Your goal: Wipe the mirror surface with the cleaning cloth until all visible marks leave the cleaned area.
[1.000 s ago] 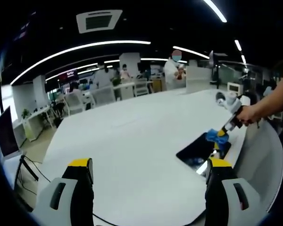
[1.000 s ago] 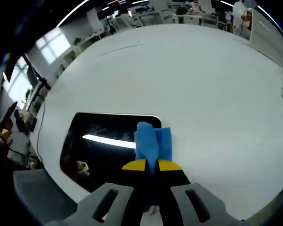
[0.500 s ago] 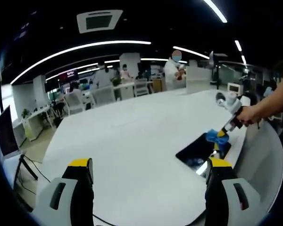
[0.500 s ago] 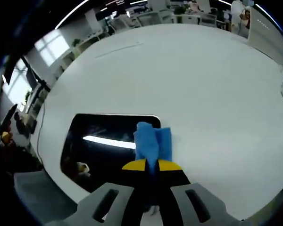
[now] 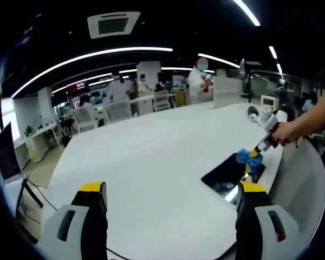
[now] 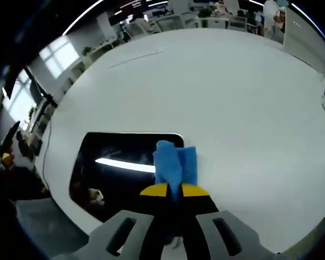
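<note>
A dark rectangular mirror (image 6: 116, 170) lies flat on the white table (image 6: 216, 92), reflecting a ceiling light strip. My right gripper (image 6: 174, 189) is shut on a blue cleaning cloth (image 6: 175, 164), which rests on the mirror's right end. In the left gripper view the mirror (image 5: 227, 172) sits at the right, with the cloth (image 5: 245, 157) on its far corner and the right gripper (image 5: 253, 154) held there by a person's hand. My left gripper (image 5: 170, 189) hangs open over the table, well to the left of the mirror, holding nothing.
The white table (image 5: 151, 151) is wide and bare around the mirror. Its curved edge runs close behind the mirror. Office desks, chairs and several people (image 5: 200, 76) stand beyond the far edge. A monitor (image 5: 5, 154) stands at the left.
</note>
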### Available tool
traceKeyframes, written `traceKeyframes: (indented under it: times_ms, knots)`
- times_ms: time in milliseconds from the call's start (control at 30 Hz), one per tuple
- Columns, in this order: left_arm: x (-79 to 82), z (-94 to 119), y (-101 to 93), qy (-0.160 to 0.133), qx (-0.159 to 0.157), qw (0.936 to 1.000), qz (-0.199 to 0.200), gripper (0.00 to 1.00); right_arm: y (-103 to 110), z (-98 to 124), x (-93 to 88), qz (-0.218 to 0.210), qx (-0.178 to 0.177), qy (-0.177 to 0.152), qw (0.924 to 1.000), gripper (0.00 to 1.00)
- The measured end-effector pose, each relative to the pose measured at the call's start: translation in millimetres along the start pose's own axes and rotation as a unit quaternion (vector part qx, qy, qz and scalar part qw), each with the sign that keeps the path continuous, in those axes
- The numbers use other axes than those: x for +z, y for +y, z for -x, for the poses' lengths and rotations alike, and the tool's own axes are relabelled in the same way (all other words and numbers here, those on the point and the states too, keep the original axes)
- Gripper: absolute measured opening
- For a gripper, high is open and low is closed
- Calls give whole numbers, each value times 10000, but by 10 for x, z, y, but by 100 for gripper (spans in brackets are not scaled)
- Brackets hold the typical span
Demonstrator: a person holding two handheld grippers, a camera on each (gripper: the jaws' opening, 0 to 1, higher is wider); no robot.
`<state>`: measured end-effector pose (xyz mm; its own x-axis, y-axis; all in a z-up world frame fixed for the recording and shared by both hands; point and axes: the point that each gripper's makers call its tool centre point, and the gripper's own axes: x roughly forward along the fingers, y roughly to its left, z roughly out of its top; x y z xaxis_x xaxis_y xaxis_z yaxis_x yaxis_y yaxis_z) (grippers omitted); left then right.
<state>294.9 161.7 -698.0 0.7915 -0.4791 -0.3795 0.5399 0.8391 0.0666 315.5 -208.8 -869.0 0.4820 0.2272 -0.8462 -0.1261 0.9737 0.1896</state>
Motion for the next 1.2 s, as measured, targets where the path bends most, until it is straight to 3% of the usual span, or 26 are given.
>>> traceKeyframes:
  times_ms: [1200]
  knots:
    - [-43,45,-103,-87,18,9999,132,100,94,205,-348,-243,99,28,9997,2]
